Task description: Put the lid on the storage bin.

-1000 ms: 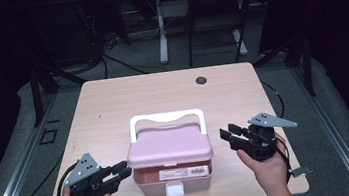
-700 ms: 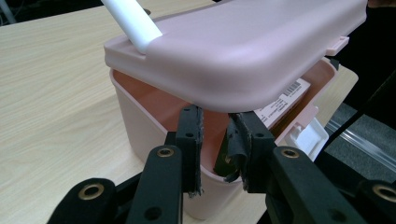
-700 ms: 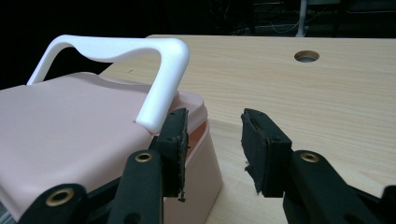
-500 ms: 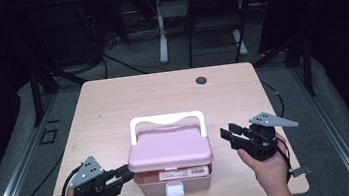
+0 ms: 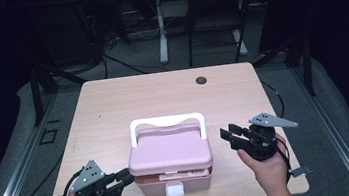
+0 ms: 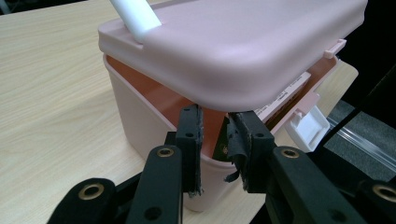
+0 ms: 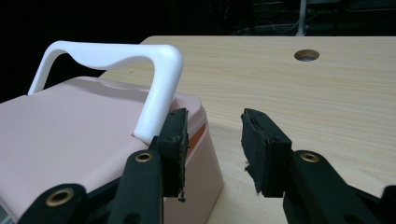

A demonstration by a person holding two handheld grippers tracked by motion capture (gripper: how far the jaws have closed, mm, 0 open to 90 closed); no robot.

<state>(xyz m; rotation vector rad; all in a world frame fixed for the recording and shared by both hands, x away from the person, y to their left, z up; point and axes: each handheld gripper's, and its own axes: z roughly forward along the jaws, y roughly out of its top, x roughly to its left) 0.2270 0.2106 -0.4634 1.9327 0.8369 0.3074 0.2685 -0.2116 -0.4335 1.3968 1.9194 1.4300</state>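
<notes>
Two grippers flank a pink plastic box (image 5: 171,161) with rounded lid and white handle (image 5: 166,122), near the front edge of a pale wood-grain table (image 5: 128,103) in a dark room. Left gripper (image 6: 215,133): its frayed black pads, slightly apart, sit under the raised lid; orange lining and a label show inside. Right gripper (image 7: 212,135): jaws apart beside the handle.

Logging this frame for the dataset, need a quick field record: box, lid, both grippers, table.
box: pink plastic box with white carry handle, near table edge
lid: pink lid raised at the front, gap shows orange inside
latch: white front latch hanging loose
left gripper: jaws slightly apart at the lid's underside, box's left
right gripper: jaws open, beside the box's right
table: light wooden table
</notes>
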